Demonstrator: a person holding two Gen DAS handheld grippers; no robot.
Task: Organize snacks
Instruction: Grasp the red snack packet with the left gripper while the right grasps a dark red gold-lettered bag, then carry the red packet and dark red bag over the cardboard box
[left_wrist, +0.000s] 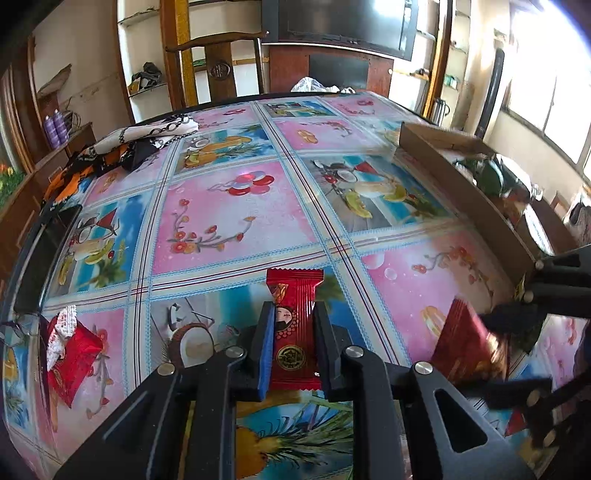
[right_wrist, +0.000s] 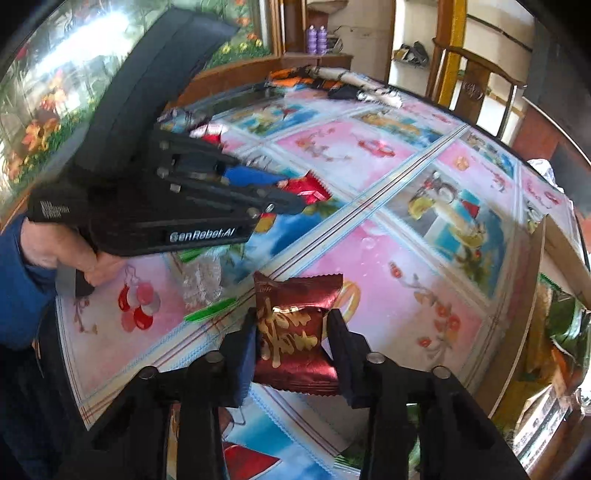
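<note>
Red foil fills both our grips: our left gripper is clamped on the bright red candy packet, while our right gripper pinches the dark red snack packet; beyond its tips, to the right, stands the cardboard box.

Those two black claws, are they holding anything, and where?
Left gripper pinches a bright red snack packet by its long sides; right gripper pinches a dark red packet likewise.

Ahead of my left tool the tabletop lies open to the far edge, crumpled cloth blocking the far left, cardboard box walling the right side, right tool crowding close beside.
</note>
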